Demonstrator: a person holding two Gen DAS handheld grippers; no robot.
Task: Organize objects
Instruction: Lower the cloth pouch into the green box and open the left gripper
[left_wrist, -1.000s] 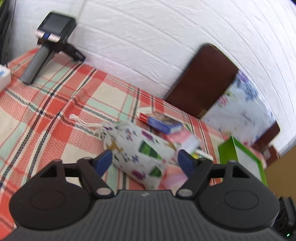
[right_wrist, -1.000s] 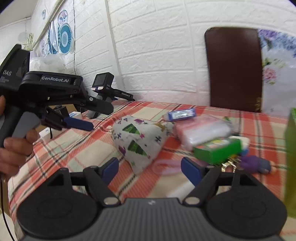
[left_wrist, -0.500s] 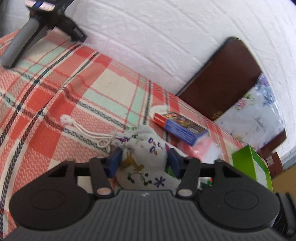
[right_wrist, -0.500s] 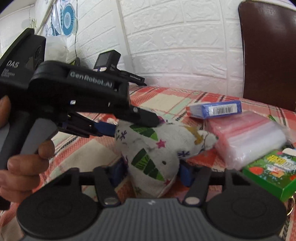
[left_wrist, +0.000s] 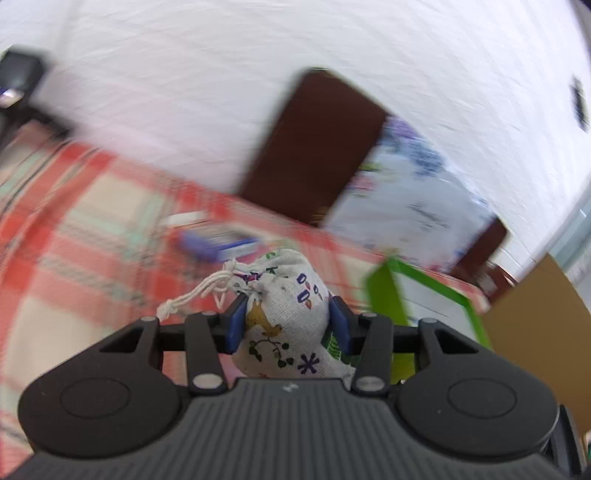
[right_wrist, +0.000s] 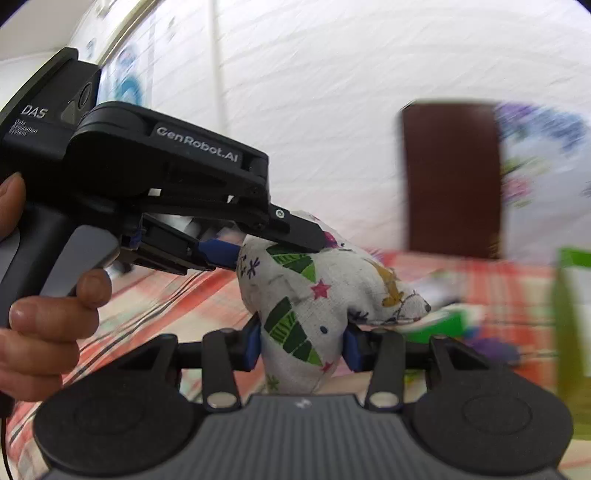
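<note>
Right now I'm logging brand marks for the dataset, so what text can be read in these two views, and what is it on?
"GenRobot.AI": on the top housing of the left claw, seen from the right wrist.
"DAS": on the rear block of the same tool.
Small lines under "DAS": too small to read for sure.
Printed pouch: pictures only, no words.
Blue box and green box: too blurred to read.
</note>
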